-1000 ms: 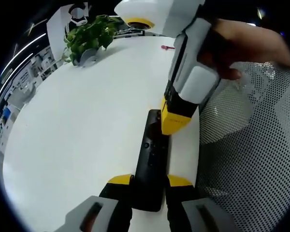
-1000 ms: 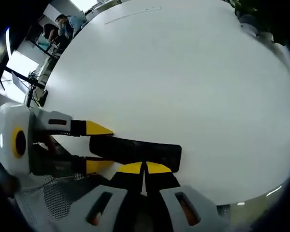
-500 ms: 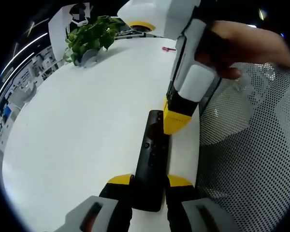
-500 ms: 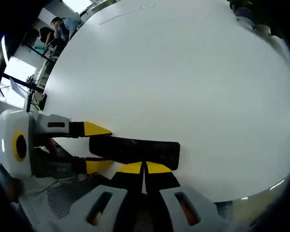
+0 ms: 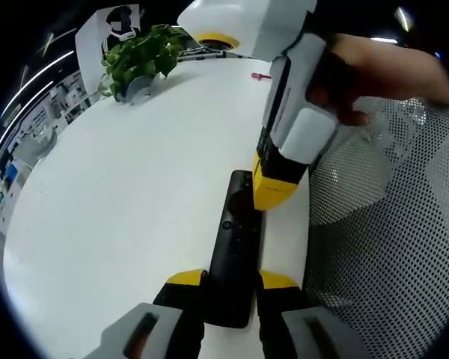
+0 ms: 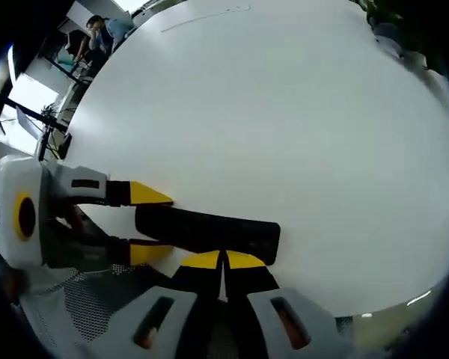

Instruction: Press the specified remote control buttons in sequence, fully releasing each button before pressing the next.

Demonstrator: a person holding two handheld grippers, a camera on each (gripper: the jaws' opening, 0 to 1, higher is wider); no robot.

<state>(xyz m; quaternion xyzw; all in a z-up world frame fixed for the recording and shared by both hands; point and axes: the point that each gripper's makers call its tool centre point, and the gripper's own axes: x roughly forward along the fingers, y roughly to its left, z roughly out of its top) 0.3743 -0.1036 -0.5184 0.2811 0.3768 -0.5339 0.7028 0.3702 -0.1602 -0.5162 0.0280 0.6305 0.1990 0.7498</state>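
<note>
Right gripper [image 5: 273, 193]: jaws pressed together, yellow tips down on far end of black remote [image 5: 236, 247], no gap to be seen. Half a second back sat a shade higher; now lowered again, so likely a fresh press rather than a release. Left gripper [image 5: 232, 280]: jaws narrow, clamped on remote's near end. Remote unmoved, close along white table's [image 5: 127, 202] near edge, beside mesh chair [image 5: 389, 247]. Potted plant [image 5: 138, 56] at far edge. Sequence probably unfinished.
</note>
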